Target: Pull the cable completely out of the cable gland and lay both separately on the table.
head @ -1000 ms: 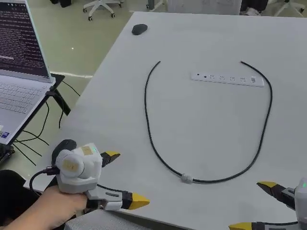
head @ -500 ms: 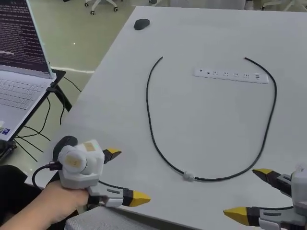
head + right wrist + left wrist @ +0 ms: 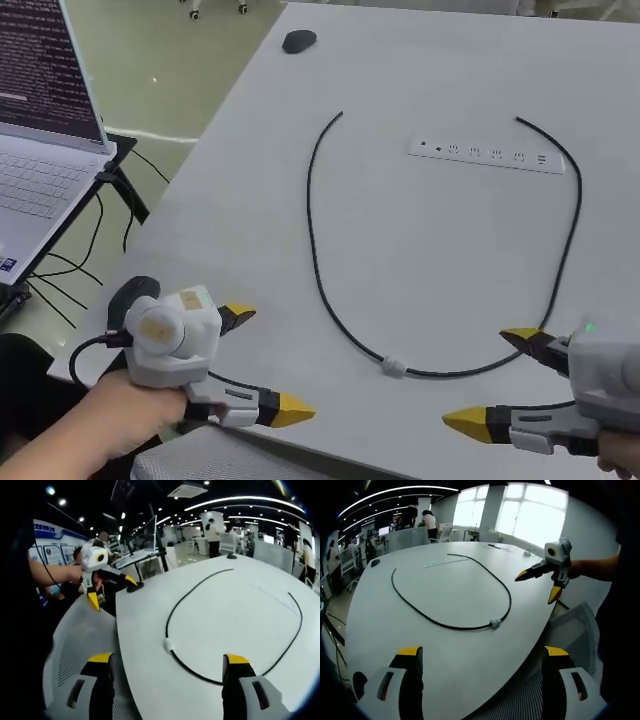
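Left gripper (image 3: pixel 270 360) and right gripper (image 3: pixel 485 377) are both held spread wide, nothing between the jaws, at the near edge of the white table (image 3: pixel 430 250); the right one is cut off by the lower corner of the head view. The black cable (image 3: pixel 310 220) is laid in a wide U on the table, with the small pale gland (image 3: pixel 393 367) threaded on at the bend; its detail cannot be made out. Compared with a second ago, the right gripper is seen further in, nearer the gland; cable and gland are unmoved. A power strip (image 3: pixel 490 156) and a mouse (image 3: pixel 298 41) are seen on the table; a laptop (image 3: pixel 40 120) beside it is cut by the left edge; an open office with people (image 3: pixel 427 520) is shown behind.
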The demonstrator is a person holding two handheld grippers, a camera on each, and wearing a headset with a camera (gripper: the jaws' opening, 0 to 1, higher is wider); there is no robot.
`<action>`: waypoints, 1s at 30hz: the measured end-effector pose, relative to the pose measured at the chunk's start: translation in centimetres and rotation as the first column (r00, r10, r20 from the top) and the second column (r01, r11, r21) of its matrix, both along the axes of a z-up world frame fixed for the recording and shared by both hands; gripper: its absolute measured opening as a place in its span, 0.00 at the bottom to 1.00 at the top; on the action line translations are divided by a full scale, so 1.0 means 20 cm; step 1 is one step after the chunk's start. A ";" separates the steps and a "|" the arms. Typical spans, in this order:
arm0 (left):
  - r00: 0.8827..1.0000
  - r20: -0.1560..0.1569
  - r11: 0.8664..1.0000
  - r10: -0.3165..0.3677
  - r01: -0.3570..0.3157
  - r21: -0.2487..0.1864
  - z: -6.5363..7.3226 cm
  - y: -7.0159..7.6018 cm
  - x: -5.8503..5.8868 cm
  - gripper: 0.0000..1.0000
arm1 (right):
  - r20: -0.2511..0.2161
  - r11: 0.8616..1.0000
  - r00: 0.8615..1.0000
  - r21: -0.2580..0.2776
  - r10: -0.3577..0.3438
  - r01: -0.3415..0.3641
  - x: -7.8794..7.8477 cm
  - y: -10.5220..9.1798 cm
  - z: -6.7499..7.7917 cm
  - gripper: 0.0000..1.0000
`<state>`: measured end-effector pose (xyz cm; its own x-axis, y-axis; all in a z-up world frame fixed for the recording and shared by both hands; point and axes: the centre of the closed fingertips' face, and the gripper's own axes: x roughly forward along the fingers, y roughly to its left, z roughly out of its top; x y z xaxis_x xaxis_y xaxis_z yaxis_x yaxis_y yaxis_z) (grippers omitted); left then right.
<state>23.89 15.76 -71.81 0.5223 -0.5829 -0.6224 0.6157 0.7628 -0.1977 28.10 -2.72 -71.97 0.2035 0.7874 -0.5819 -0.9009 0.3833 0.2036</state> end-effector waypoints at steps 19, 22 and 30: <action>1.000 -0.018 1.000 -0.010 0.010 -0.011 -0.06 0.06 0.02 0.99 | -0.024 0.990 0.997 -0.116 0.078 -0.080 0.07 0.17 -0.12 0.72; 1.000 -0.022 1.000 -0.008 0.007 -0.017 -0.06 0.06 0.03 0.98 | -0.037 0.987 0.995 -0.134 0.088 -0.093 0.08 0.20 -0.14 0.69; 0.999 -0.036 1.000 -0.015 0.014 -0.024 -0.08 0.07 0.02 0.98 | -0.057 0.970 0.991 -0.202 0.124 -0.133 0.08 0.26 -0.23 0.62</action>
<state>24.21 17.09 -73.37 0.4913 -0.6048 -0.6267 0.6185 0.7489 -0.2379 29.63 2.39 -76.56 0.0792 0.6686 -0.7394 -0.9373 0.3026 0.1732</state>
